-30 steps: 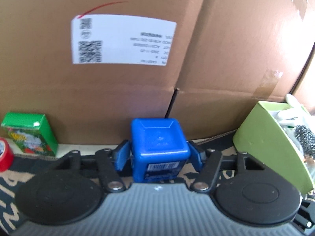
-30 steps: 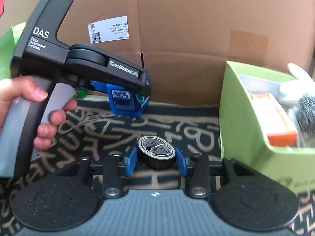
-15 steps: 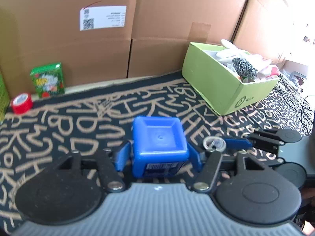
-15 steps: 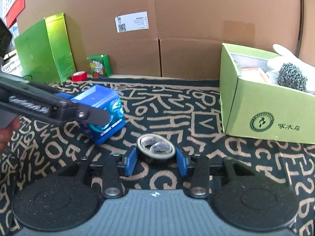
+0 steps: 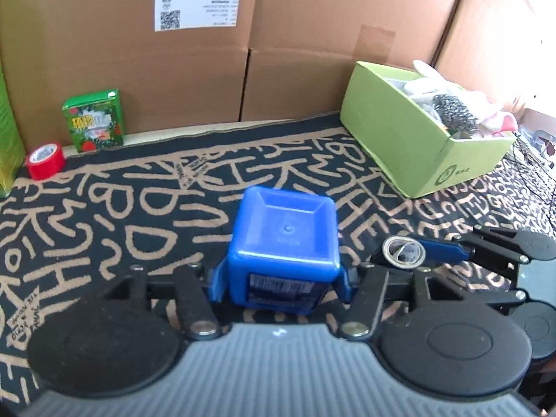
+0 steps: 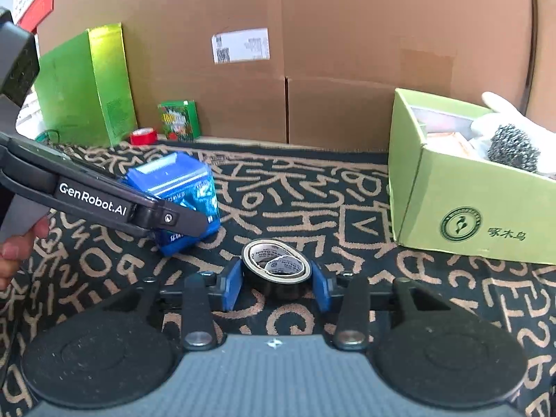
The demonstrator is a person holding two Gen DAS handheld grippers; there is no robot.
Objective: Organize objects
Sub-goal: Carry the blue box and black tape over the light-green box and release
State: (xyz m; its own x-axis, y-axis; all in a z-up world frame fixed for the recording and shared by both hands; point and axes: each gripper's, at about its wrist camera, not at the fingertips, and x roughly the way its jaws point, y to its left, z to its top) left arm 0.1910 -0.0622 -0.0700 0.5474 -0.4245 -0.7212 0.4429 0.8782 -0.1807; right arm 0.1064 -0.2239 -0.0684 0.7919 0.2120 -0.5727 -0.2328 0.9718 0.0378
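L gripper (image 5: 279, 279) has the blue tub (image 5: 283, 243) between its pads, jaws just closed in a bit and are clamped on its sides, tub tilted. R gripper (image 6: 276, 283) is grasping the black tape roll (image 6: 276, 264), roll lying flat between the pads.

What changed: a sec ago the L cam was right up against the cardboard wall w/ the tub; now both grippers are back over the near-middle of the patterned mat (image 5: 139, 208), side by side, tub left of the tape. Both items look lifted clear of the mat, can't confirm.

Light green box (image 6: 469, 208) w/ steel wool and a glove sits far right, prob the drop target, so both picks look done and transfer comes next. Red tape roll (image 5: 45, 161) + small green carton (image 5: 93, 121) sit far left by the wall, not yet sorted.
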